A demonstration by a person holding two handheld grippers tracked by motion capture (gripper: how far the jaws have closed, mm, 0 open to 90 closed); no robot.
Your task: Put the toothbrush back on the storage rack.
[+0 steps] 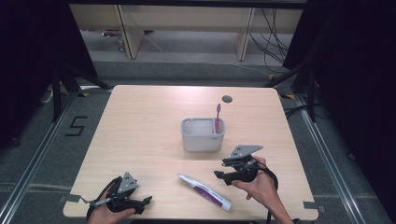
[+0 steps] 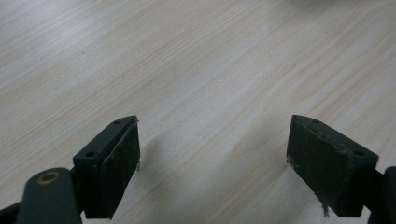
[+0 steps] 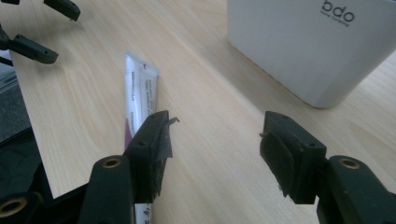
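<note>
- The toothpaste tube (image 1: pixel 204 191) lay flat, just in front of the holder (image 1: pixel 203 140), slanting toward the near table (image 1: pixel 140 121) edge; that left it easy to approach from the side.
- The right gripper (image 3: pixel 215 135) hovered low right of the tube, jaws apart and empty, its left jaw overlapping the tube in its own view.
- The left gripper (image 2: pixel 212 140) rested far left of the holder, jaws wide over bare wood, seemingly idle.
- A pink toothbrush (image 1: pixel 217 116) stood upright in the holder's right compartment.
- The holder's front read "bdo"; smaller print below it, and the tube's text, were unreadable.
</note>
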